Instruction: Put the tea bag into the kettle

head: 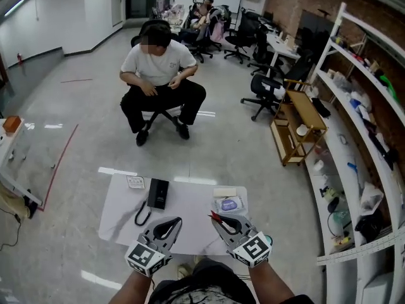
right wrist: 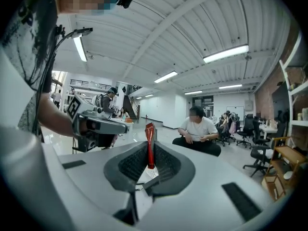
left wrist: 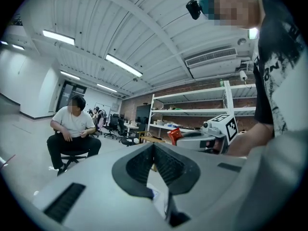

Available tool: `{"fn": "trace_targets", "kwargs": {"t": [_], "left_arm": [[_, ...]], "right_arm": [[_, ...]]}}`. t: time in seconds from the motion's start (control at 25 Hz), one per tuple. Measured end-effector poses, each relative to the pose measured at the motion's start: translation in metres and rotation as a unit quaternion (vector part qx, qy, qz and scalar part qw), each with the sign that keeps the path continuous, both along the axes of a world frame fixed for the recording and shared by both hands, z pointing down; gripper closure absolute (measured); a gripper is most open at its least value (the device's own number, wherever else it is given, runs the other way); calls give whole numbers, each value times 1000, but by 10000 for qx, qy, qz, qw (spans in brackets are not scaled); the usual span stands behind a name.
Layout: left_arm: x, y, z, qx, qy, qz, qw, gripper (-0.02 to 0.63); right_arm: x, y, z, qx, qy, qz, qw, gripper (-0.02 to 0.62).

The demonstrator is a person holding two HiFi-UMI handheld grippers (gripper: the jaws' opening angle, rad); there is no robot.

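Hovering over the white tabletop (head: 190, 202), right tool (head: 219, 220) pinched a red tea bag (right wrist: 150, 141); left tool (head: 169, 224), at its 9 o'clock, sat closed, empty.

The bottom edge of the head view cuts off your 2 arms (head: 278, 287), and your left gripper (head: 171, 225) and right gripper (head: 221, 222) cover the near edge of the white table (head: 120, 211). The red thing (right wrist: 149, 143) in your right gripper shows edge-on, and the table's flat packet (head: 228, 204) is too small to name.
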State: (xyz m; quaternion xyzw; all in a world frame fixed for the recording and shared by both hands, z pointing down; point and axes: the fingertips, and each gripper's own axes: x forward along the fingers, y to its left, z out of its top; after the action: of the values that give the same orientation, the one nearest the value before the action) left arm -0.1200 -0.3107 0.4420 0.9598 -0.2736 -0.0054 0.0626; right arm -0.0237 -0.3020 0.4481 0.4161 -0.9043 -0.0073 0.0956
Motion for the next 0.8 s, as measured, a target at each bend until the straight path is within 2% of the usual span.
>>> {"fn": "trace_targets", "kwargs": {"t": [0.16, 0.32, 0.44, 0.8], "left_arm": [[10, 16, -18, 77, 100, 115, 9999, 598], [37, 22, -14, 324, -100, 450, 9984, 598], [59, 26, -11, 310, -127, 585, 9977, 598], [149, 26, -19, 137, -84, 820, 9965, 599]], "right_arm": [[14, 29, -7, 118, 253, 86, 9996, 558], [39, 33, 3, -15, 102, 361, 9993, 558], [60, 33, -1, 19, -42, 529, 9986, 558], [143, 45, -4, 11, 104, 712, 9974, 558]]}}
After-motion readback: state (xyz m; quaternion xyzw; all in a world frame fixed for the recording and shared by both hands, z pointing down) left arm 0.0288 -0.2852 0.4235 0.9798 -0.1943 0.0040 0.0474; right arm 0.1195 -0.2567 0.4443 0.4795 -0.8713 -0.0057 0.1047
